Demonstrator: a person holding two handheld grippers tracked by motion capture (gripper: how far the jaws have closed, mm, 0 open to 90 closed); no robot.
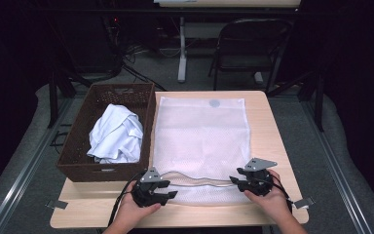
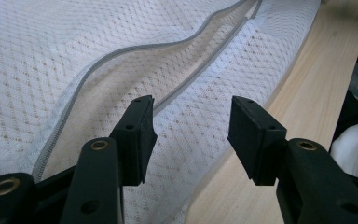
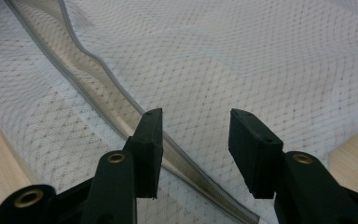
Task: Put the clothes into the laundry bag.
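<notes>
White mesh zippered laundry bag (image 1: pixel 202 141) lies flat on the wooden table (image 1: pixel 277 146), its opening facing the person; with left gripper (image 1: pixel 161 194) and right gripper (image 1: pixel 243 183) both apart and empty, clamp only the upper zipper edge

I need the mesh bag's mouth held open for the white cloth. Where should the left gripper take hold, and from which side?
Grip the raised upper zipper edge of the mesh bag, coming from the table's near edge. The zipper gapes there and that lip arches off the lower layer, so one jaw could probably slide under it. The left gripper stands open just short of it.
</notes>
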